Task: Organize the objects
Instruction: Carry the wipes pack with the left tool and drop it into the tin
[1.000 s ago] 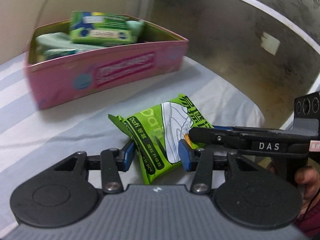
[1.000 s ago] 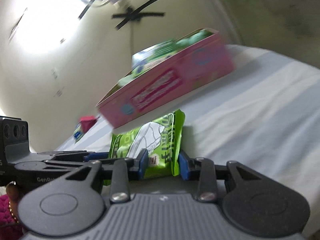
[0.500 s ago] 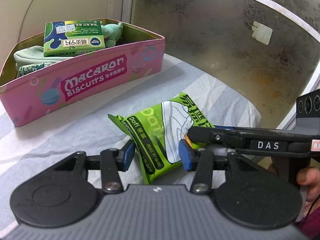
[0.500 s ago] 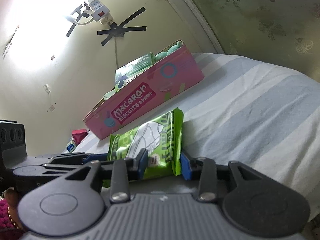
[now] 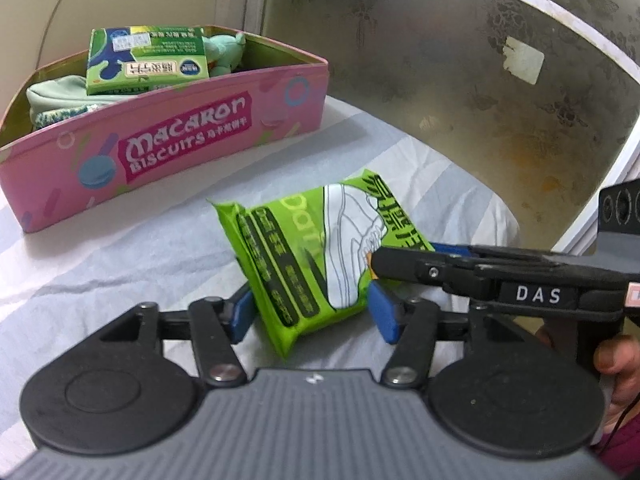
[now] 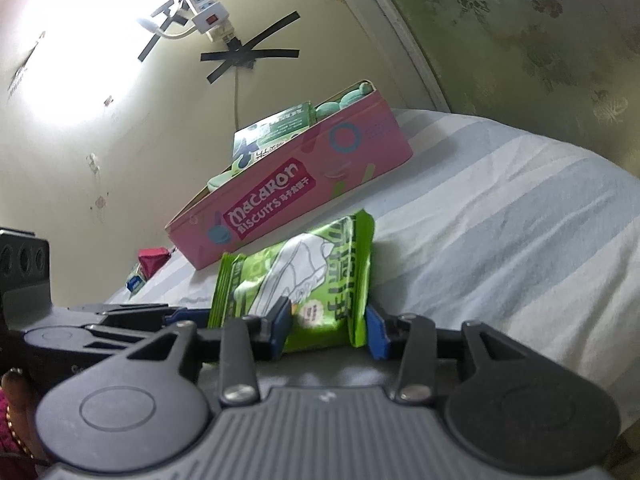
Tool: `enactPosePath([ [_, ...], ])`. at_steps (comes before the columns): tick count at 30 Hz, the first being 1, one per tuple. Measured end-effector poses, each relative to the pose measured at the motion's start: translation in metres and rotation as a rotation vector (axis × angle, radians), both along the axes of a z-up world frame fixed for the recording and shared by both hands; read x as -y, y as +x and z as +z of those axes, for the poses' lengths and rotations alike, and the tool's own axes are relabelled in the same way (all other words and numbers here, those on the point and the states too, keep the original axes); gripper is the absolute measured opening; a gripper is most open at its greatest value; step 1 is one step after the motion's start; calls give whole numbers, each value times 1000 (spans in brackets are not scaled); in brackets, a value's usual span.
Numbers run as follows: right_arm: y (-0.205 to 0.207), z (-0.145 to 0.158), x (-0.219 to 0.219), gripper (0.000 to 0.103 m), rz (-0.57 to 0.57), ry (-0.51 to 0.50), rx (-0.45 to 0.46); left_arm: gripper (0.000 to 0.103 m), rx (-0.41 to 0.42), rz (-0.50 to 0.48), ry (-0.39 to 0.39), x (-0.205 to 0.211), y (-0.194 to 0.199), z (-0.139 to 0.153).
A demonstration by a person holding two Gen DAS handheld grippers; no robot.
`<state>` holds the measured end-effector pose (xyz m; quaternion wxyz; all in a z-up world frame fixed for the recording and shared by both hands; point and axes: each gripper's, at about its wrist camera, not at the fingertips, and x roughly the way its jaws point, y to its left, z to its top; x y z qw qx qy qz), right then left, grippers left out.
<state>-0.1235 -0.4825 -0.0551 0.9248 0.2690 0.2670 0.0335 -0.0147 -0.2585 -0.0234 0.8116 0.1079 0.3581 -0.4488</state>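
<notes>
Green packet [image 5: 316, 256] between opening claws

The green packet [image 5: 316, 256] is showing a glossy plastic film, crinkled at its sealed edges. The pink box [image 5: 168, 148] is looking like smooth printed tin or card with a slight sheen; which one cannot be told. Inside it, a green carton [image 5: 146, 60] is looking like coated paper and a pale green toy [image 5: 224, 50] like soft plush. The striped sheet [image 5: 120, 248] is lying as matt, creased cloth. The gripper bodies are showing matt black plastic with ribbed grey housings.
</notes>
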Motion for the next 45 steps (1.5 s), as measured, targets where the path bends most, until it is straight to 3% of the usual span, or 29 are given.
enactPosePath([
  [7, -4, -1, -1, 39, -2, -1, 6, 65, 29, -7, 5, 0, -4, -2],
  [11, -6, 4, -9, 35, 9, -66, 8, 53, 43, -23, 5, 1, -8, -1],
  [15, -7, 7, -9, 35, 18, -59, 0, 51, 52, -28, 13, 1, -12, 1],
  [22, 10, 53, -5, 35, 36, -120, 107, 51, 173, -45, -24, 1, -7, 40],
  [26, 54, 91, 0, 35, 52, -191, 177, 51, 246, -1, -55, 10, 24, 71],
  [28, 89, 103, 5, 35, 72, -209, 168, 51, 255, 32, -62, 18, 48, 83],
  [30, 128, 108, 13, 35, 100, -200, 121, 51, 218, 67, -52, 27, 77, 86],
  [37, 240, 99, 22, 33, 205, -206, -129, 51, -25, 167, 45, 54, 188, 67],
  [45, 303, 88, 5, 33, 233, -291, -194, 52, 34, 221, 123, 75, 244, 49],
])
